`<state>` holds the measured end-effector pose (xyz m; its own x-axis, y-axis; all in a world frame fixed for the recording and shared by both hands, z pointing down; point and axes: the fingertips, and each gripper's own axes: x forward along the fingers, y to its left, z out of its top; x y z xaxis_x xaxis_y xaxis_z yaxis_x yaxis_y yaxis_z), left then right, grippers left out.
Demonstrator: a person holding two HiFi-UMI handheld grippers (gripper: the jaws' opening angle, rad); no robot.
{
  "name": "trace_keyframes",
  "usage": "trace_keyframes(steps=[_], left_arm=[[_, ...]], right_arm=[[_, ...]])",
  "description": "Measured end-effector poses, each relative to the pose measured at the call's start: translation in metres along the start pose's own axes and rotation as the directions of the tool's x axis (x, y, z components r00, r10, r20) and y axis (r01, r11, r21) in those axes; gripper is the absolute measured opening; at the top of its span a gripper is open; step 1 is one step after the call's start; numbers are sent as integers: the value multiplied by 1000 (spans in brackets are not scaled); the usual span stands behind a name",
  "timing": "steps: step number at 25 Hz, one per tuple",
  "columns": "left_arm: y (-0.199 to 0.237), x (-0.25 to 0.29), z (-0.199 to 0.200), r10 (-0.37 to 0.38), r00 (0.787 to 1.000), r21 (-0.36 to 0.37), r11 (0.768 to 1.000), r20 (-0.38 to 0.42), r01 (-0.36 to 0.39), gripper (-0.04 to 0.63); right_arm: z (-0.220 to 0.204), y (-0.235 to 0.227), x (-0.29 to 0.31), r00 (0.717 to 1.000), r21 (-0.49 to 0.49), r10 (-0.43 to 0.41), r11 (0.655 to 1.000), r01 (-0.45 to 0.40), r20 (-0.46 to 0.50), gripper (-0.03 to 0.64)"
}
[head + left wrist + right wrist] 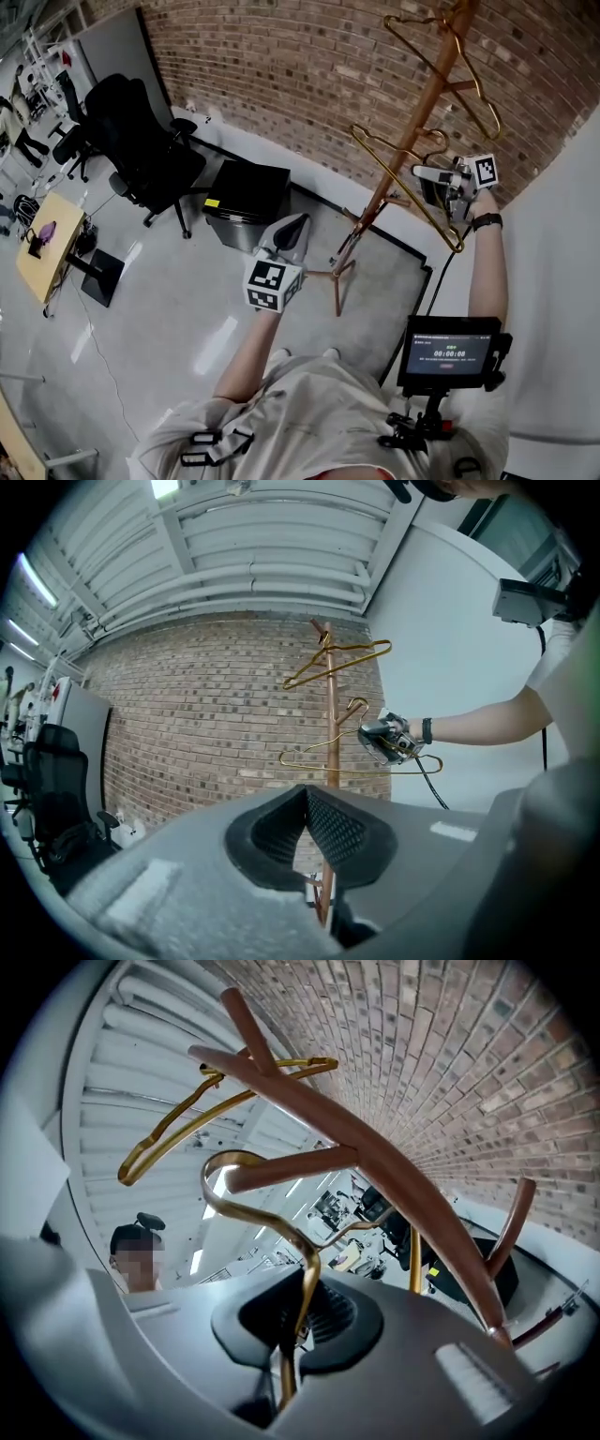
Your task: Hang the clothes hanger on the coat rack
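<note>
A copper-coloured coat rack (405, 141) stands in front of the brick wall. One gold hanger (441, 61) hangs on a top peg. My right gripper (422, 176) is shut on the neck of a second gold hanger (412, 192), held level beside the pole. In the right gripper view that hanger's hook (234, 1168) curls round the tip of a peg (300, 1166); whether it rests on it I cannot tell. My left gripper (296, 223) is lower and left of the rack, jaws together with nothing between them. From it I see the pole (329, 752) and the held hanger (347, 761).
A black office chair (141, 141) and a black box (246, 195) stand left of the rack. A grey mat (398, 281) lies under its feet. A wooden table (47, 239) is at far left, a white wall (562, 281) at right. A small screen (450, 352) hangs at the person's chest.
</note>
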<state>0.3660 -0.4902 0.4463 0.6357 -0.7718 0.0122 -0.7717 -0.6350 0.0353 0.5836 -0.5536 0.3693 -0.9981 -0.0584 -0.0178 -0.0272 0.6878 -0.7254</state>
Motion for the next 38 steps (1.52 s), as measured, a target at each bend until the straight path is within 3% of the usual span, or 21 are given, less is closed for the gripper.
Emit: trace_keyframes(steps=[3,8,12,13,15,17,23,29,34,38], left_arm=[[1,-5,-1,14,1000,-13,1000,-3,-14,2],[1,-4,-2,54,999,2,999,-5,-54,2],[-5,-4,-3,65,998,-7,998,-13,-65,2],[-6,-5,-5,69,998,-4,998,-15,-69,2],[-7,-5,-8,78,997,3,997,-19,-77,2],[-13,-2,-9,77,997,0,997,-27,-77,2],[-36,11,-18,44,997,-9,999,-59,-45,2],[-55,16,-18,-6,998,-10,1000,-68,5,2],[-74,29,-19,-53,996,-9,999,-76,53,2],[-78,16,-17,-67,995,38,997,-70,69,2]], right_arm=[[0,-2,-2,1000,7,-6,1000,6,-27,5],[-4,-17,-6,989,-24,-84,996,81,-123,5],[-2,-21,-6,990,-27,-89,996,87,-106,8],[-3,-23,-7,991,-25,-92,996,90,-95,40],[-8,-29,-10,992,-26,-105,994,103,-76,174],[-10,-32,-17,992,-37,-115,993,113,-60,247],[-9,-21,-32,990,-128,-141,982,142,21,270],[-12,12,-36,973,-269,-216,935,230,83,322],[-12,22,-55,956,-332,-265,897,292,126,356],[-14,48,-68,930,-385,-314,848,365,191,414]])
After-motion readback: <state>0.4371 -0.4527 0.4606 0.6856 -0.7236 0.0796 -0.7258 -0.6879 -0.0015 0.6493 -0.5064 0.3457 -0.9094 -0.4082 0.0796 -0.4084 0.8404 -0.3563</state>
